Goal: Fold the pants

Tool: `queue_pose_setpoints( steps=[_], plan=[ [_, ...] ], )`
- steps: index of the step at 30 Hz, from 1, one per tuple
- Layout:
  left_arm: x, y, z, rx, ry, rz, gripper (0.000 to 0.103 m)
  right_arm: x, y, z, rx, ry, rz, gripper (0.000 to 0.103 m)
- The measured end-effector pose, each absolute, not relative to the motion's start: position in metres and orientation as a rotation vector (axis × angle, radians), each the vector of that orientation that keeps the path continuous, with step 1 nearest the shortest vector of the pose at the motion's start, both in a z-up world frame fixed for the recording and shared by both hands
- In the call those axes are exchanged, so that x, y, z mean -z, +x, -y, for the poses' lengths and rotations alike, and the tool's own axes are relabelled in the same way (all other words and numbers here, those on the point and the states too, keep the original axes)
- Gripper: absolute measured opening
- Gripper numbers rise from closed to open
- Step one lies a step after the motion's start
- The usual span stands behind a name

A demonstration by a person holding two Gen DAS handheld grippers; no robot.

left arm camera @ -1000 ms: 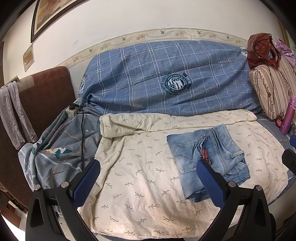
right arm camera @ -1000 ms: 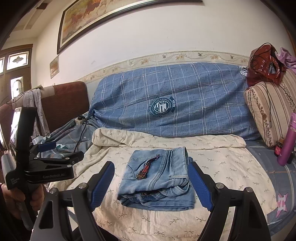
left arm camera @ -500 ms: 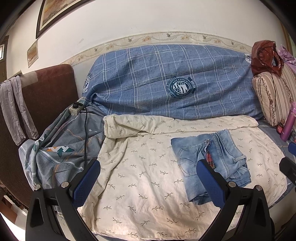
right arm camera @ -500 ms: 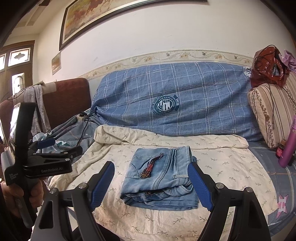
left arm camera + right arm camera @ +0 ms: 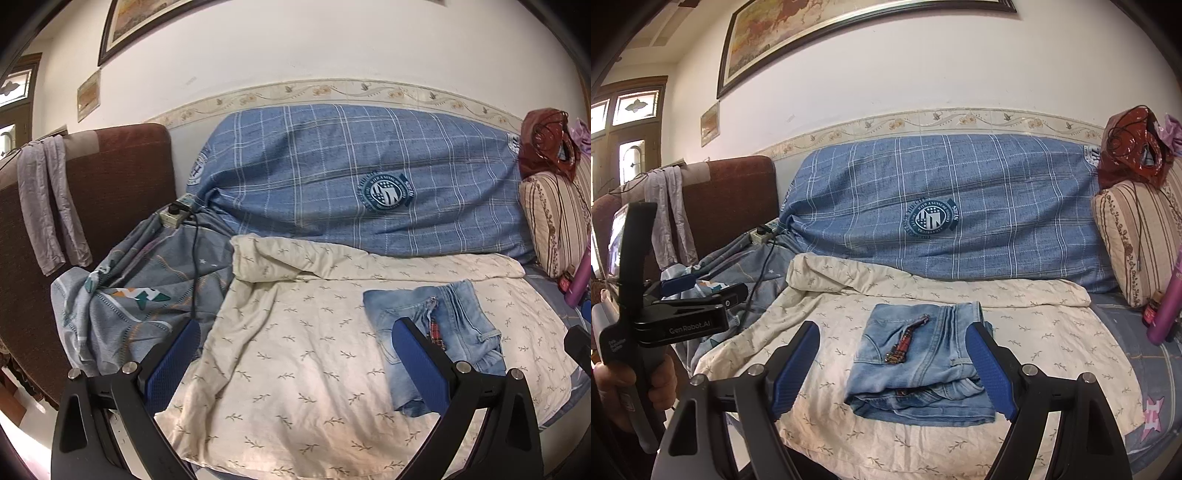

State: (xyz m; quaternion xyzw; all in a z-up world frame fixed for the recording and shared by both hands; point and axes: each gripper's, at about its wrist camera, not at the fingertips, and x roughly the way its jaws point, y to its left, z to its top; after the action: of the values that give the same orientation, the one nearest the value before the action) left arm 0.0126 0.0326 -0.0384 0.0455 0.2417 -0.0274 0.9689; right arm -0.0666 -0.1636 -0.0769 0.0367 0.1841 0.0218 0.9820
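Both the left gripper (image 5: pixel 295 354) and right gripper (image 5: pixel 892 365) have drawn back and up, claws spread and empty. The jeans (image 5: pixel 919 363) lie folded on the cream sheet (image 5: pixel 1052 325), at twelve o'clock from the right gripper, so folding looks finished.

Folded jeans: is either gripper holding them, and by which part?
Neither. Both the left gripper and right gripper have open, empty jaws; the folded jeans lie free on the cream sheet.
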Motion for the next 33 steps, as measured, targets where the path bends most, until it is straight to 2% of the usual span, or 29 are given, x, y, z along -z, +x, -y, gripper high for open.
queue_pose_setpoints(
  steps=[33],
  plan=[
    [-0.016,-0.055,-0.068,0.038,0.093,-0.315,0.103,0.026,-0.110,0.114,-0.075,-0.035,-0.241,0.084]
  ],
)
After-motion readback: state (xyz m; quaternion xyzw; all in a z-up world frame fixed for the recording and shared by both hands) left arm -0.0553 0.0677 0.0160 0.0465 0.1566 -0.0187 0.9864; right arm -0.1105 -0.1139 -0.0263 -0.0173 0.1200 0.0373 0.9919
